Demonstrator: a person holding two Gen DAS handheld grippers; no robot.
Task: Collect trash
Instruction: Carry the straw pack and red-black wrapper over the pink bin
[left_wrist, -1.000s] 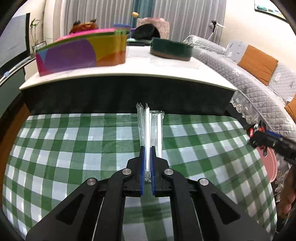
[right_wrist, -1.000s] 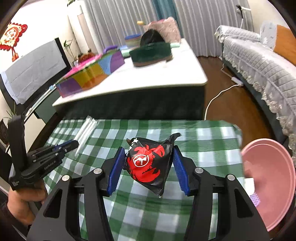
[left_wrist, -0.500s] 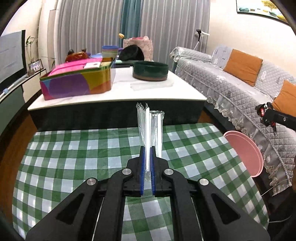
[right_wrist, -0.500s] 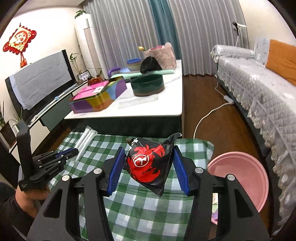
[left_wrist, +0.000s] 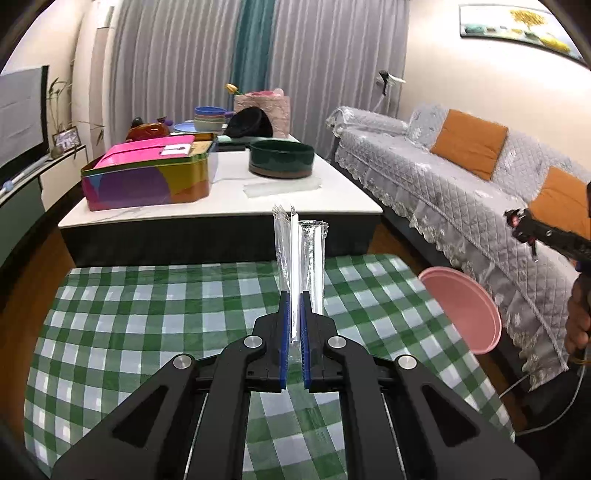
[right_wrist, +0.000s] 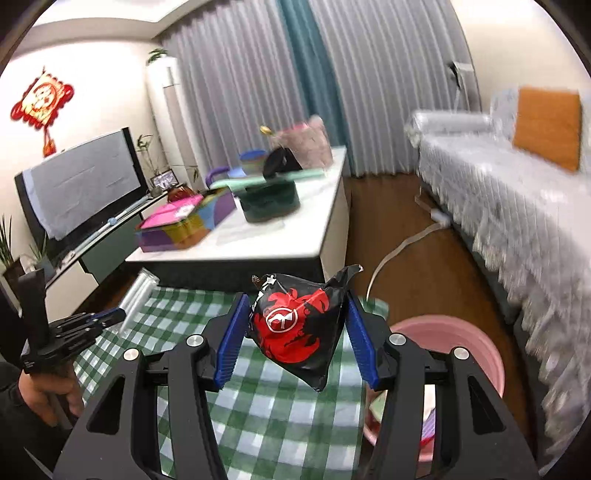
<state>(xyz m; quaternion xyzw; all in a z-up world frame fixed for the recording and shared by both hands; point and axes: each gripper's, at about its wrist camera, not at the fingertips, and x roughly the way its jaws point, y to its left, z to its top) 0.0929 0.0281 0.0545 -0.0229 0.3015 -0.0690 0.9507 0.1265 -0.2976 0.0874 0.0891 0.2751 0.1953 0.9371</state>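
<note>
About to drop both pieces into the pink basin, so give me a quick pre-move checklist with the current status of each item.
1. Left gripper clamped on the wrapped straws: ok, blue pads pinch the wrappers.
2. Right gripper holding the black-and-red snack bag: ok, bag pressed between both pads.
3. Both pieces lifted off the checked tablecloth: ok.
4. Pink basin within view and open: ok, beside the table's right edge.
5. Room left in the basin: ok, only a few scraps show inside.
6. Right gripper directly above the basin: cannot tell.
</note>
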